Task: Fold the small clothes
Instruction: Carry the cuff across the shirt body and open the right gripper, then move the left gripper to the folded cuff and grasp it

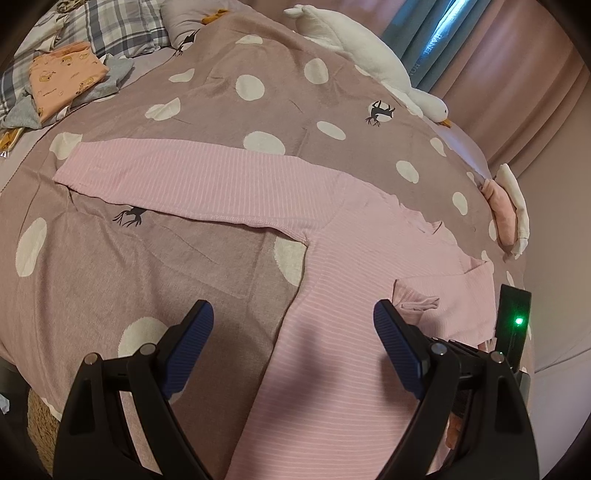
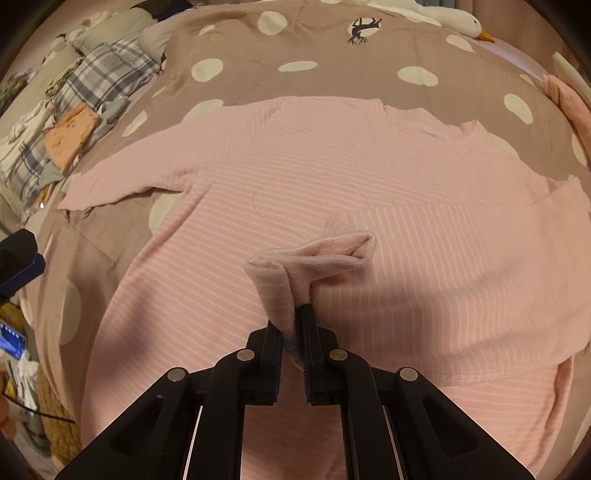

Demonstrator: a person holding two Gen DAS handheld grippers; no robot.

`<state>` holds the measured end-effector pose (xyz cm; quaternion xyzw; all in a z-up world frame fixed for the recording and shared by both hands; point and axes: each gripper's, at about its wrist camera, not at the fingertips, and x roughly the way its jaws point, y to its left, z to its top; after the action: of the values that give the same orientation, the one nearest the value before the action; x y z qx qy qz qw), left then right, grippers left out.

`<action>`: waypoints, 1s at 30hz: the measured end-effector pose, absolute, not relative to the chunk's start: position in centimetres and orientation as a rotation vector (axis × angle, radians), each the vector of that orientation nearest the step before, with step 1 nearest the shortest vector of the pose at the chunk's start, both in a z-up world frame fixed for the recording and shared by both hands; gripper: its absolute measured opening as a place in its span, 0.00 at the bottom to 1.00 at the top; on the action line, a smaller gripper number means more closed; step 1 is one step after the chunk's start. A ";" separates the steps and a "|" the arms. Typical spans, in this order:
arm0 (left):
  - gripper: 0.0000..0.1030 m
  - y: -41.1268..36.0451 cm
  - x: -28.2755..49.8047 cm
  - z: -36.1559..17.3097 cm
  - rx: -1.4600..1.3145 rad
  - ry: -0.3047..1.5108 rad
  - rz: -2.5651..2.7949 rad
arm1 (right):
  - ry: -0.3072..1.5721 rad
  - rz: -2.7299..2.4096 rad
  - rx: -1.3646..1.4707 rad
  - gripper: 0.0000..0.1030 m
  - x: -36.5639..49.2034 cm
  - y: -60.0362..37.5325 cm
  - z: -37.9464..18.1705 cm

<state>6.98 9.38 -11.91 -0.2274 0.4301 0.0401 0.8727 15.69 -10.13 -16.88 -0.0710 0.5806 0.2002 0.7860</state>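
A pink striped long-sleeved top (image 1: 351, 266) (image 2: 332, 184) lies flat on the bed. Its left sleeve (image 1: 177, 177) stretches out to the left. In the right wrist view my right gripper (image 2: 295, 314) is shut on the cuff of the other sleeve (image 2: 314, 258), which is folded in over the top's body and stands up in a loop. In the left wrist view my left gripper (image 1: 293, 325) hovers open over the top's left side edge, with nothing between its fingers. The right gripper's body with a green light (image 1: 515, 325) shows at that view's right edge.
The bed is covered by a brown blanket (image 1: 147, 258) with white dots and deer prints. A white goose plush (image 1: 369, 59) lies at the far edge. Folded orange and grey clothes (image 1: 62, 81) sit at the far left beside a plaid pillow (image 1: 114, 26). Pink curtains (image 1: 517, 74) hang behind.
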 end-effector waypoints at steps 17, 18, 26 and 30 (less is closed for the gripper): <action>0.86 9.7 7.0 -12.3 -0.483 0.905 0.087 | 1.124 0.396 0.050 0.51 15.8 -13.9 -11.2; 0.86 9.6 7.0 -12.3 -0.482 0.907 0.086 | 1.116 0.383 0.052 0.51 15.9 -14.1 -11.0; 0.86 9.3 7.3 -12.5 -0.478 0.917 0.073 | 1.104 0.223 0.132 0.52 16.0 -17.4 -10.4; 0.86 8.8 7.9 -12.4 -0.479 0.921 0.053 | 1.058 0.130 0.173 0.52 15.8 -19.5 -9.5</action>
<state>7.92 8.79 -12.38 -0.2287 0.4400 0.0254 0.8680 15.81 -19.54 -9.54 0.0824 0.5039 0.0621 0.8576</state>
